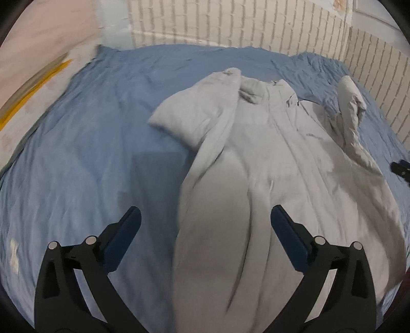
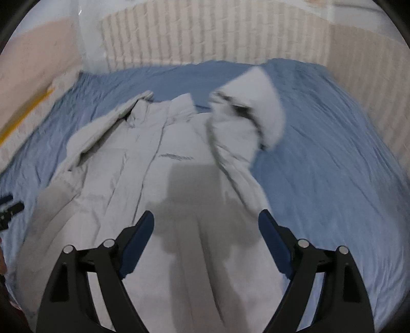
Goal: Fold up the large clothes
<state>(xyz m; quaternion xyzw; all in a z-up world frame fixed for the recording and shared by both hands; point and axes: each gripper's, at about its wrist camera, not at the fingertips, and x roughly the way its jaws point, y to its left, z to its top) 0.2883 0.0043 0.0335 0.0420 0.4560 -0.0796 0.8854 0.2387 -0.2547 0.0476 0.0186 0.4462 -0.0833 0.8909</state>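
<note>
- Left wrist view: the left gripper (image 1: 205, 217) has its fingers (image 1: 128, 225) spread wide, with nothing between them and nothing touched; they hang above the lower part of a pale grey padded jacket (image 1: 269, 158).
- The jacket lies front up on a bed covered by a blue sheet (image 1: 89, 133), collar toward the far wall; the hem is nearest the camera.
- One sleeve (image 1: 200, 110) lies folded in over the jacket's chest on the picture's left; the other sleeve (image 1: 351, 112) sticks up at the picture's right (blurred, so its exact lie is hard to tell).
- A dark bit of the right gripper (image 1: 399, 167) shows at the right edge of this view, over the sheet.
- Right wrist view: the right gripper (image 2: 206, 222) also has its fingers (image 2: 273, 230) apart, holding nothing, above the jacket (image 2: 123, 179), where a shadow (image 2: 200, 205) falls on the cloth.
- Here the sleeve (image 2: 258, 112) on the picture's right is smeared by blur, raised above the sheet (image 2: 333, 166).
- The left gripper's tips (image 2: 10, 205) show at the left edge, beside the jacket's side.
- A pale brick wall (image 1: 230, 23) stands behind the bed, and a yellow stripe (image 1: 33, 89) shows at the bed's left side.
- Nothing lies between either pair of fingers and the jacket.
</note>
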